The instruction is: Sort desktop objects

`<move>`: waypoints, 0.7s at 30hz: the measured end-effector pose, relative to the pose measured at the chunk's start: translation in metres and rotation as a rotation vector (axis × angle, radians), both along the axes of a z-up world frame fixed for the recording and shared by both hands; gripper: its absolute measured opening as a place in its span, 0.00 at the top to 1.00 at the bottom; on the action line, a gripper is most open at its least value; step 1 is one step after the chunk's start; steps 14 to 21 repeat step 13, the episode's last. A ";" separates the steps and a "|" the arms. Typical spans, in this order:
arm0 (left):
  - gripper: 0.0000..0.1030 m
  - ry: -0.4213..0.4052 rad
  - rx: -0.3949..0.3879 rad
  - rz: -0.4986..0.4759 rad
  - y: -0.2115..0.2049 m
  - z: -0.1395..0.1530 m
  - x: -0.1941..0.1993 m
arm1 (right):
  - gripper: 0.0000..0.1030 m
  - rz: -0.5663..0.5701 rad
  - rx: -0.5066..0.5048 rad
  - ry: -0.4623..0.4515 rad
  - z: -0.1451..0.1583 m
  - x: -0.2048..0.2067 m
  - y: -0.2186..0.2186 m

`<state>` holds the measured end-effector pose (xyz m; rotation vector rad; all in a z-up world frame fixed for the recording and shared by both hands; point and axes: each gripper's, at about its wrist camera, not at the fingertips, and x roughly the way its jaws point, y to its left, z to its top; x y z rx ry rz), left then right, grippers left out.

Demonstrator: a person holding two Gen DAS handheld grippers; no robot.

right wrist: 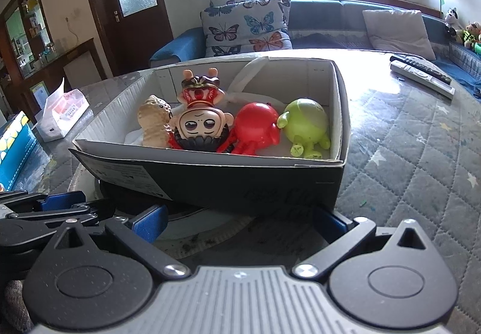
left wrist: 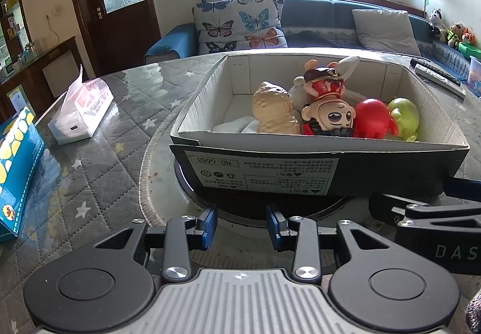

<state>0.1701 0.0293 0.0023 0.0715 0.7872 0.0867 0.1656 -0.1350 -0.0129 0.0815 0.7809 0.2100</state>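
A black shoebox (left wrist: 390, 174) with a white inside stands on a round glass turntable (left wrist: 168, 171). In it lie a beige peanut toy (left wrist: 273, 111), an upside-down doll with a red crown (left wrist: 327, 105), a red round toy (left wrist: 372, 120) and a green round toy (left wrist: 404, 117). My left gripper (left wrist: 242, 227) is open just short of the box's near wall, with nothing between its blue pads. My right gripper (right wrist: 242, 224) is open wide below the shoebox's (right wrist: 240, 183) near right corner, also holding nothing. Each gripper shows at the edge of the other's view.
A pink tissue pack (left wrist: 81, 111) and a blue carton (left wrist: 18, 165) lie to the left on the quilted table cover (right wrist: 421, 168). Two remote controls (right wrist: 421, 72) lie at the far right. A blue sofa with cushions stands behind the table.
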 end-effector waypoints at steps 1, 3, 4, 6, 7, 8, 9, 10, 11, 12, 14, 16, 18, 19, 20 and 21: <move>0.63 0.002 0.001 0.003 0.000 0.000 0.001 | 0.00 0.000 0.000 0.002 0.000 0.000 0.000; 0.63 0.002 -0.001 0.005 0.001 -0.001 0.002 | 0.00 -0.001 -0.002 0.006 -0.001 0.001 0.000; 0.63 0.002 -0.001 0.006 0.001 -0.001 0.002 | 0.00 -0.001 -0.003 0.007 -0.002 0.001 0.000; 0.63 0.004 -0.003 0.006 0.001 -0.001 0.003 | 0.00 -0.001 -0.006 0.011 -0.003 0.002 0.001; 0.63 0.004 -0.007 0.005 0.001 -0.001 0.003 | 0.00 -0.001 -0.007 0.012 -0.003 0.002 0.002; 0.63 0.000 -0.010 0.003 0.001 -0.001 0.003 | 0.00 -0.001 -0.009 0.013 -0.003 0.002 0.002; 0.63 -0.005 -0.011 0.003 0.001 0.000 0.002 | 0.00 -0.002 -0.008 0.012 -0.003 0.001 0.002; 0.63 -0.012 -0.007 0.006 0.001 0.000 0.002 | 0.00 -0.002 -0.007 0.012 -0.003 0.001 0.002; 0.63 -0.018 -0.002 0.006 0.000 0.000 0.002 | 0.00 -0.003 -0.005 0.012 -0.003 0.001 0.002; 0.63 -0.021 -0.002 0.003 0.000 0.001 0.001 | 0.00 -0.003 -0.005 0.012 -0.003 0.001 0.002; 0.63 -0.019 -0.007 0.000 0.000 0.001 0.001 | 0.00 -0.003 -0.006 0.012 -0.003 0.001 0.002; 0.63 -0.019 -0.007 0.000 0.000 0.001 0.001 | 0.00 -0.003 -0.006 0.012 -0.003 0.001 0.002; 0.63 -0.019 -0.007 0.000 0.000 0.001 0.001 | 0.00 -0.003 -0.006 0.012 -0.003 0.001 0.002; 0.63 -0.019 -0.007 0.000 0.000 0.001 0.001 | 0.00 -0.003 -0.006 0.012 -0.003 0.001 0.002; 0.63 -0.019 -0.007 0.000 0.000 0.001 0.001 | 0.00 -0.003 -0.006 0.012 -0.003 0.001 0.002; 0.63 -0.019 -0.007 0.000 0.000 0.001 0.001 | 0.00 -0.003 -0.006 0.012 -0.003 0.001 0.002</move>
